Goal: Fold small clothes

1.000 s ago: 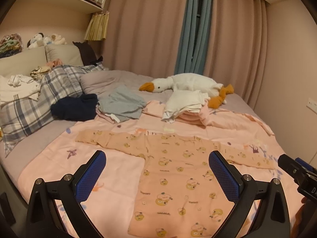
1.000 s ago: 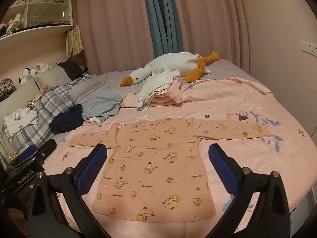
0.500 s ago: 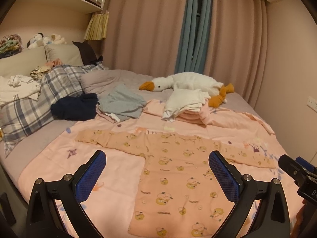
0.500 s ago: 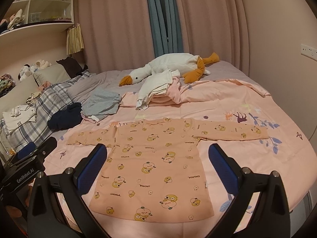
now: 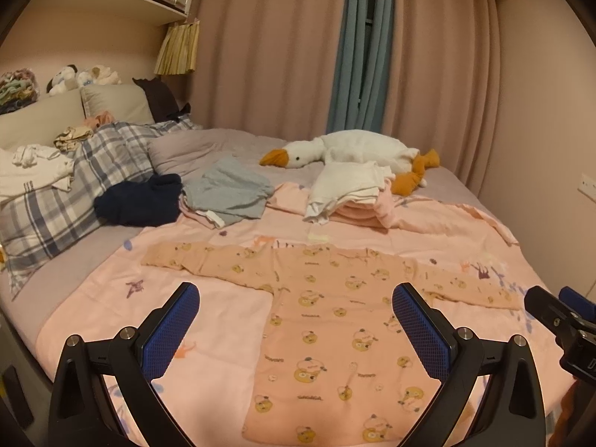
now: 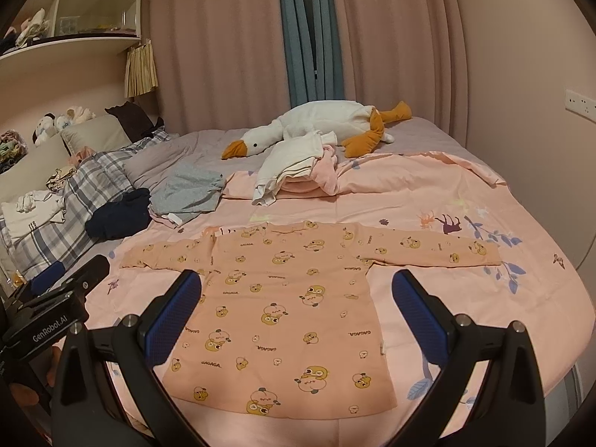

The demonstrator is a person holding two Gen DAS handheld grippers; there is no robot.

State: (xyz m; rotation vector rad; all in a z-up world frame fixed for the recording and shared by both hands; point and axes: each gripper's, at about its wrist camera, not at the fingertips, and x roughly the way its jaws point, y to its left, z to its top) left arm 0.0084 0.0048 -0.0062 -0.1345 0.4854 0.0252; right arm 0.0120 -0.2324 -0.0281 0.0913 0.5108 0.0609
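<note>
**Small shirt lying flat, both grippers hovering apart**

You are facing a wide bed (image 6: 428, 138) that is carrying a pink printed quilt (image 6: 484, 193) across its near part. A plaid duvet (image 5: 74, 186) is bunching up at the far left, and a white goose plush (image 6: 316, 119) is lying along the far side by the curtains (image 6: 223, 44). Just near of the goose, a pile of folded white and pink clothes (image 5: 350, 193) is sitting, with a grey garment (image 5: 227, 190) and a dark navy one (image 5: 141, 201) to its left.

The peach duck-print shirt (image 6: 283, 298) is lying spread flat on the quilt's near middle, sleeves stretching left and right.

You are holding the left hand-held gripper (image 5: 296, 331) and the right hand-held gripper (image 6: 296, 320) above the shirt's near hem, each with its blue pads (image 5: 171, 331) standing wide apart and gripping nothing.
</note>
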